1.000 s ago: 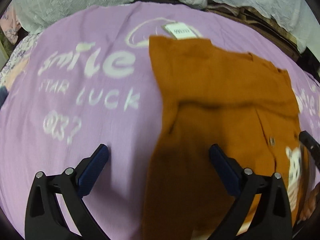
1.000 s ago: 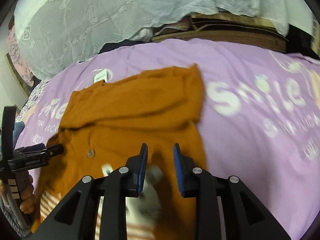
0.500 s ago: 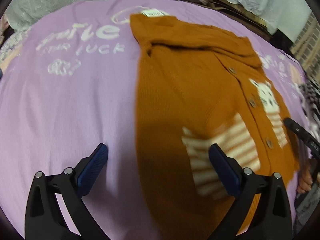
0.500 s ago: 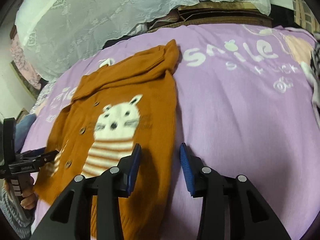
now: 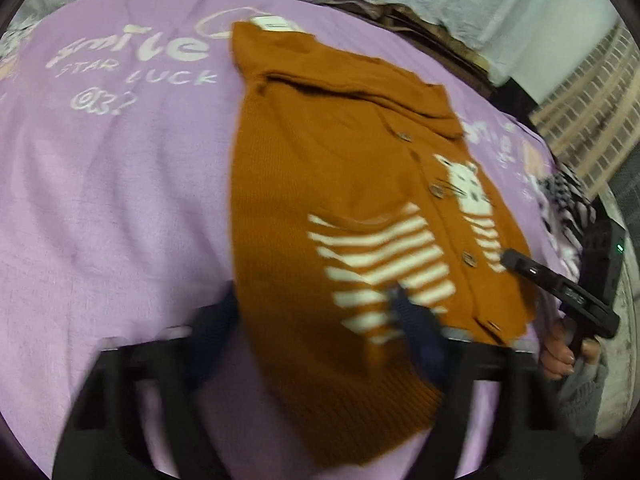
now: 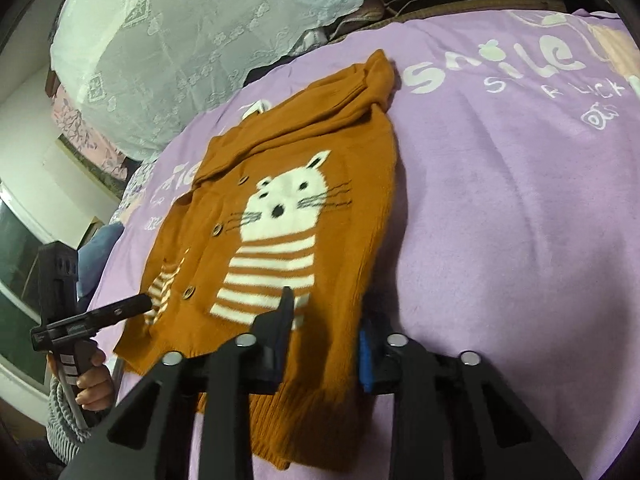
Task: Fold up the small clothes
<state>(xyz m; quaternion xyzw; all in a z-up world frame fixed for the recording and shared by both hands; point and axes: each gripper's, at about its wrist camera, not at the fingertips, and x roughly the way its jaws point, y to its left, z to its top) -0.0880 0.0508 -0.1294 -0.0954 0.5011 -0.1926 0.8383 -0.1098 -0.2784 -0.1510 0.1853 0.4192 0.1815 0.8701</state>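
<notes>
An orange knit cardigan point(image 5: 340, 168) with a white cat motif point(image 6: 288, 208) lies flat, front up, on a purple blanket point(image 5: 120, 184). My left gripper point(image 5: 316, 320) is at the hem's near left corner. Its jaws are closing, blurred, with the striped hem cloth between them and the pads still wide apart. My right gripper point(image 6: 324, 332) straddles the hem's right corner. Its jaws are closing too: one finger point(image 6: 280, 320) rests over the cardigan point(image 6: 340, 152), the other at its edge. Each gripper also shows in the other view, held by a hand point(image 6: 92, 380).
The blanket point(image 6: 520, 220) with white lettering spreads to both sides of the cardigan. A white tag point(image 5: 276, 24) pokes out at the collar. White lace cloth point(image 6: 180, 40) is heaped behind. A black-and-white garment point(image 5: 568, 200) lies at the blanket's right edge.
Both grippers have drawn back from the cardigan's upper part to its hem. The left jaws have narrowed a lot, and the right jaws have narrowed slightly around the hem's edge.
</notes>
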